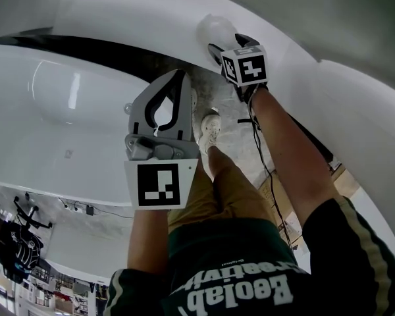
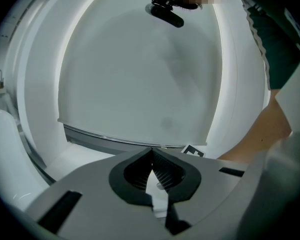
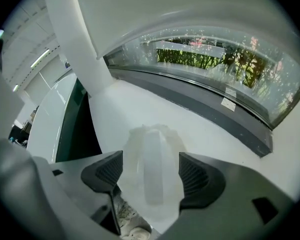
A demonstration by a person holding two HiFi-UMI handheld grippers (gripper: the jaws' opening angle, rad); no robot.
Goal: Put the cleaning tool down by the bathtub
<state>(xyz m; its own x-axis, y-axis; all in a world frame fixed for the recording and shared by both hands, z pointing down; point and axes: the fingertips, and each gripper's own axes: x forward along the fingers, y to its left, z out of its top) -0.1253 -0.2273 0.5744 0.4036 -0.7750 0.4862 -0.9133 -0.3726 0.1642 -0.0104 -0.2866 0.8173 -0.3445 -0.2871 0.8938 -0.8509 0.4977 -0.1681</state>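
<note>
- The cleaning tool (image 3: 149,156), a pale translucent piece, rested on the white ledge (image 3: 155,106) beside the bathtub (image 1: 52,110). It sat between the wide-open jaws of the right gripper (image 3: 151,173), whose pads seemed clear of it.
- To finish cleanly, that gripper should back straight out without nudging it.
- The right arm reached forward, outstretched.
- The left gripper (image 2: 152,176) hovered above the tub, jaws closed on nothing.

A: Legible markings?
B: One only: white print on the dark shirt (image 1: 250,268), seen inverted, reading approximately "Beolab". The second line is illegible.
A: The sticker (image 3: 228,104) on the dark window frame (image 3: 200,101)?
B: Too small to read.
</note>
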